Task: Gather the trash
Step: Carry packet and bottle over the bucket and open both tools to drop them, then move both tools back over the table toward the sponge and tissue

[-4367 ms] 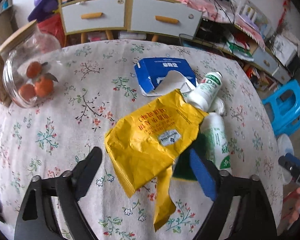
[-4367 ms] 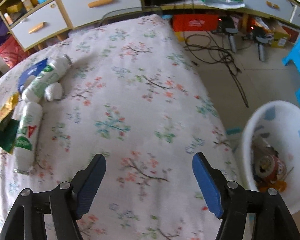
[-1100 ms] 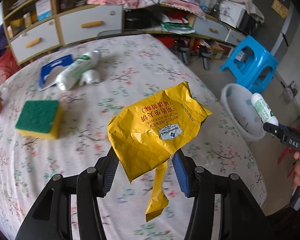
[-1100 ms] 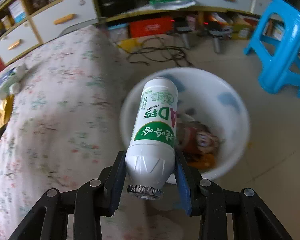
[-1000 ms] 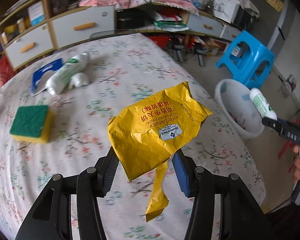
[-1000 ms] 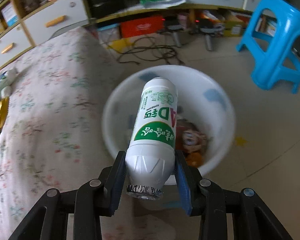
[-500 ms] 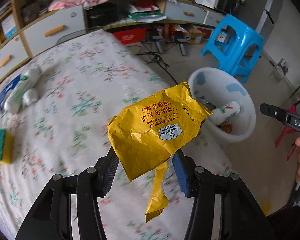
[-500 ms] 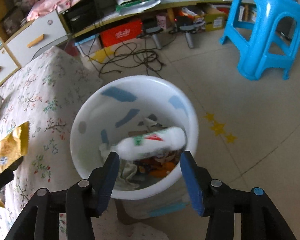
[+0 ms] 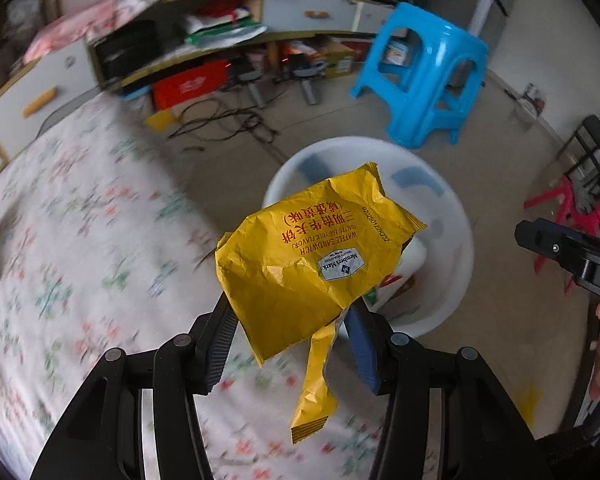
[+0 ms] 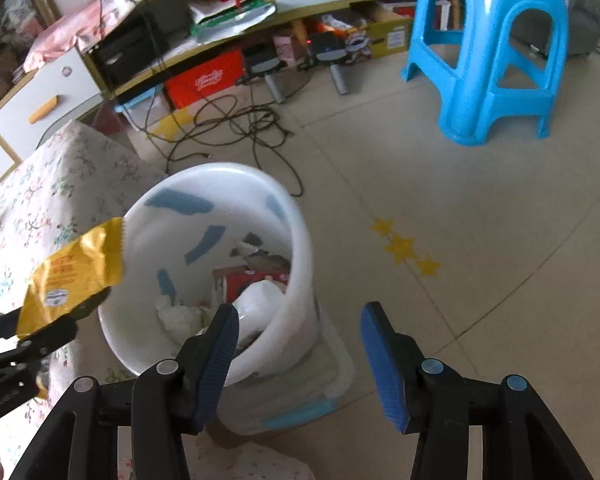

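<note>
A crumpled yellow snack wrapper (image 9: 308, 264) is pinched in my left gripper (image 9: 290, 320), which is shut on it and holds it in the air over the near rim of the white trash bin (image 9: 452, 208). From the right wrist view the same wrapper (image 10: 76, 272) hangs at the bin's left edge (image 10: 220, 168). My right gripper (image 10: 298, 320) stands open with nothing between its fingers, just above the bin's right wall. A white bottle (image 10: 260, 300) lies inside the bin on other rubbish.
The table with the floral cloth (image 9: 80, 240) is to the left of the bin. A blue plastic stool (image 10: 492, 48) stands on the tiled floor behind it. Black cables (image 10: 236, 120) lie in front of low shelves and drawers.
My right gripper opened and the white bottle fell into the bin. My left gripper carried the yellow wrapper from above the table to over the bin.
</note>
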